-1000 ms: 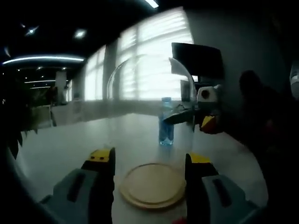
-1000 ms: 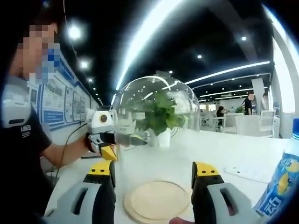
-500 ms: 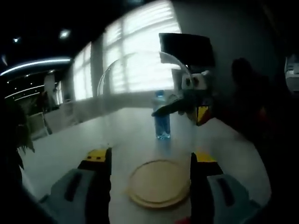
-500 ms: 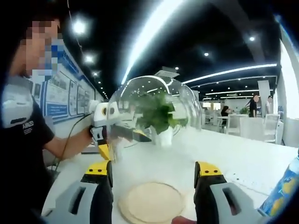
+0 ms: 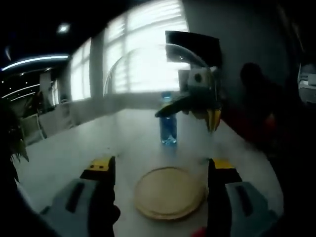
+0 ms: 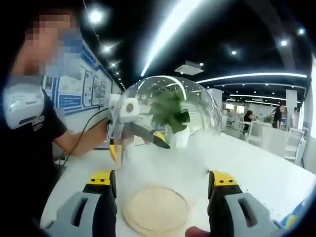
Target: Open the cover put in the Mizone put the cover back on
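I am looking along the left tool (image 5: pixel 162 164), whose grey jaws with yellow tips are standing wide apart. Beyond them, the round, flat wooden base (image 5: pixel 170 192) is lying on the pale, smooth table (image 5: pixel 69 148). The Mizone (image 5: pixel 168 122), a slim blue bottle, is standing upright on the table past the base and apart from it.

The cover (image 6: pixel 197 123), a clear glass dome, is hanging in the air above the base, off it entirely. In the left gripper view its curved walls are rising roughly in line with my two jaws. I cannot tell whether the pads are pressing on the glass. In that view the right tool is showing by the dome's right edge, just above the bottle.

Along the right tool (image 6: pixel 162 177) the jaws are likewise spread wide, with the wooden disc lying between and beyond them. The dome is spanning about the same width as that gap, and again I cannot tell whether there is contact. The left tool is sitting at the dome's left rim, with a hand (image 6: pixel 101 136) around its body. A leafy green plant (image 6: pixel 170 106) is showing blurred through the glass.
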`<action>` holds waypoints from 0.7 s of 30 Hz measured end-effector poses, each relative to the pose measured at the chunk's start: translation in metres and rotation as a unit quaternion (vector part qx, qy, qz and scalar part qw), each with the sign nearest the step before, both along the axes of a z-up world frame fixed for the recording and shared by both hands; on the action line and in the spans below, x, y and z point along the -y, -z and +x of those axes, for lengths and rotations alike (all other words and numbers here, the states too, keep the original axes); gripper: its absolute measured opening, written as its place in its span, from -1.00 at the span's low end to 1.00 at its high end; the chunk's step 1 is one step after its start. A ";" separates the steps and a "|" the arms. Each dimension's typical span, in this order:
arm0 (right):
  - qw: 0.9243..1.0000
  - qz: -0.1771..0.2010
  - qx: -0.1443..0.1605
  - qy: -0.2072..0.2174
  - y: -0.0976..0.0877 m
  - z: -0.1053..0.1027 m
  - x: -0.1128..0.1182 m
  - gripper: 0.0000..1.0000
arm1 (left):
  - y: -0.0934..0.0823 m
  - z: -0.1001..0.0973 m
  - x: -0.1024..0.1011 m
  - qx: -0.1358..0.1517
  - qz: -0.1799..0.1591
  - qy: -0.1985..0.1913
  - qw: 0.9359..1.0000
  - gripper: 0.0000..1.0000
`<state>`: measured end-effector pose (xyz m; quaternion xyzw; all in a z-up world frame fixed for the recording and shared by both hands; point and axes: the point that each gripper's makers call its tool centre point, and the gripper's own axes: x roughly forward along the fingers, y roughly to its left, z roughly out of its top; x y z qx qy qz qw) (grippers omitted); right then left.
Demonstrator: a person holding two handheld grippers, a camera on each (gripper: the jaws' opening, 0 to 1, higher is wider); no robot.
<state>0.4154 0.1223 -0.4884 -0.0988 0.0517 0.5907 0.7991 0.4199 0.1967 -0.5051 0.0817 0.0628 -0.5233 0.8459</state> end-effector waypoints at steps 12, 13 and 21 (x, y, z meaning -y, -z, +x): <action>1.000 0.006 -0.009 -0.001 -0.001 0.001 0.001 0.38 | -0.009 0.005 0.009 0.000 -0.001 0.025 1.000 0.34; 1.000 0.008 -0.010 -0.002 -0.001 0.001 0.001 0.38 | -0.009 0.004 0.010 -0.003 -0.001 0.025 1.000 0.35; 1.000 0.012 -0.019 -0.010 0.002 0.002 0.002 0.37 | -0.002 0.004 0.009 -0.012 -0.003 0.024 1.000 0.34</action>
